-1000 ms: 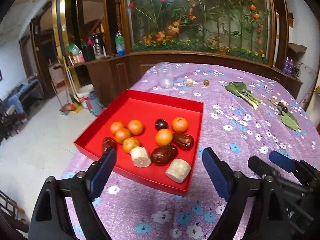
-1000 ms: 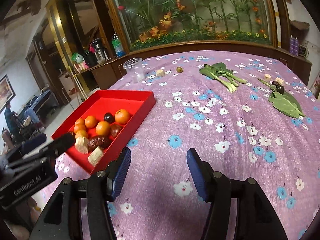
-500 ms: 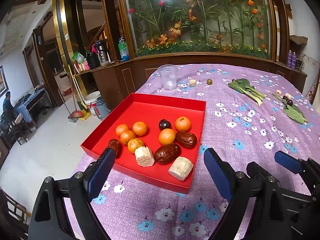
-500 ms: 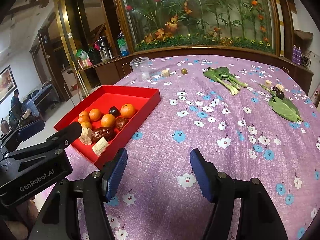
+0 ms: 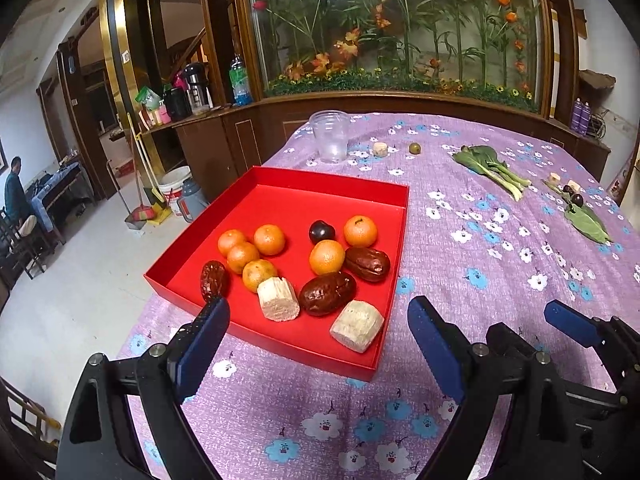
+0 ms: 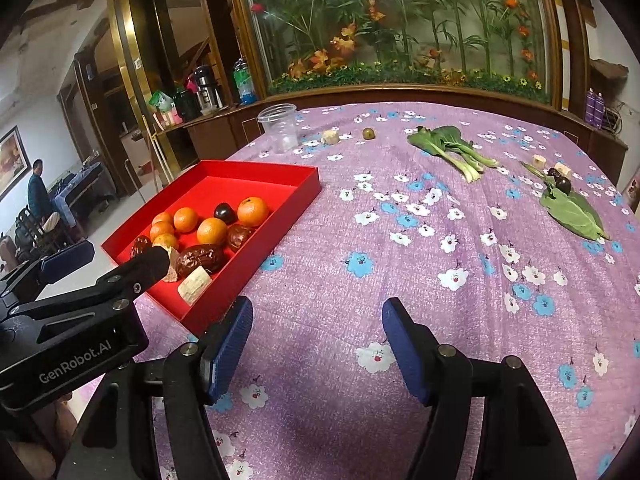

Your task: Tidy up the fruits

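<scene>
A red tray (image 5: 288,208) on the purple flowered cloth holds several oranges (image 5: 327,257), brown dates (image 5: 328,293), a dark plum (image 5: 321,232) and two pale chunks (image 5: 278,298). My left gripper (image 5: 317,305) hovers open just before the tray's near edge, with nothing between its pads. To the right of the tray (image 6: 256,168), my right gripper (image 6: 317,305) hangs over bare cloth; its jaws are opening and hold nothing. Loose on the far cloth lie a green fruit (image 6: 368,133), a pale chunk (image 6: 330,136) and a dark plum (image 6: 564,184).
A clear plastic cup (image 5: 331,136) stands behind the tray. Bok choy (image 6: 452,144) and a green leaf (image 6: 572,212) lie at the far right. The table's left edge drops to the floor beside the tray. A person sits far off at the left.
The right gripper's jaws have spread a little wider. Both hands have stayed almost in place, and the fruit in the tray has not moved.
</scene>
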A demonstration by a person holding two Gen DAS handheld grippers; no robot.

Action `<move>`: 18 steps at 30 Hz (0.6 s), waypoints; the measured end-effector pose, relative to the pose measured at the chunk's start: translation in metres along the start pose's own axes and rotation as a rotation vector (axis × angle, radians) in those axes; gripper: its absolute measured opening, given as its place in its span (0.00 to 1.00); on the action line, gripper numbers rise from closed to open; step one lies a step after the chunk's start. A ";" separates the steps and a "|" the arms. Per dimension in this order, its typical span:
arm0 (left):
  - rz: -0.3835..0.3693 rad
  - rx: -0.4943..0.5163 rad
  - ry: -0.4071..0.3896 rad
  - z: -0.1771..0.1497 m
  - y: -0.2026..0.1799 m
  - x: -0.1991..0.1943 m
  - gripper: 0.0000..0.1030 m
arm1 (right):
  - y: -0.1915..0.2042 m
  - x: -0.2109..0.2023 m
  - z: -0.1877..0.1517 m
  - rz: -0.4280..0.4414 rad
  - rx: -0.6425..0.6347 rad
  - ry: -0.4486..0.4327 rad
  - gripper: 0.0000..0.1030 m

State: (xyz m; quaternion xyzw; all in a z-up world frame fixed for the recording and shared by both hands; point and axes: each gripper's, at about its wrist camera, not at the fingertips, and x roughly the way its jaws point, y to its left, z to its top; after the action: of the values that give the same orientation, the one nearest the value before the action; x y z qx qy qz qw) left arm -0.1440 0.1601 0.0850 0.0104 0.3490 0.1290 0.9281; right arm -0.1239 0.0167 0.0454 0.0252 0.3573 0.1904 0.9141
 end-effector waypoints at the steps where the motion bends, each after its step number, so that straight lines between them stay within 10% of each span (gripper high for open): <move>1: -0.002 -0.001 0.003 0.000 0.000 0.001 0.87 | 0.000 0.001 0.000 -0.002 -0.001 0.003 0.71; 18: -0.025 -0.026 0.035 -0.002 0.005 0.013 0.87 | 0.007 0.010 -0.003 -0.013 -0.023 0.030 0.72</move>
State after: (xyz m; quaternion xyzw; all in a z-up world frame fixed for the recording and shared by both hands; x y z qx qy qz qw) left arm -0.1374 0.1683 0.0754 -0.0083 0.3638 0.1221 0.9234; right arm -0.1214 0.0264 0.0384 0.0098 0.3689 0.1889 0.9100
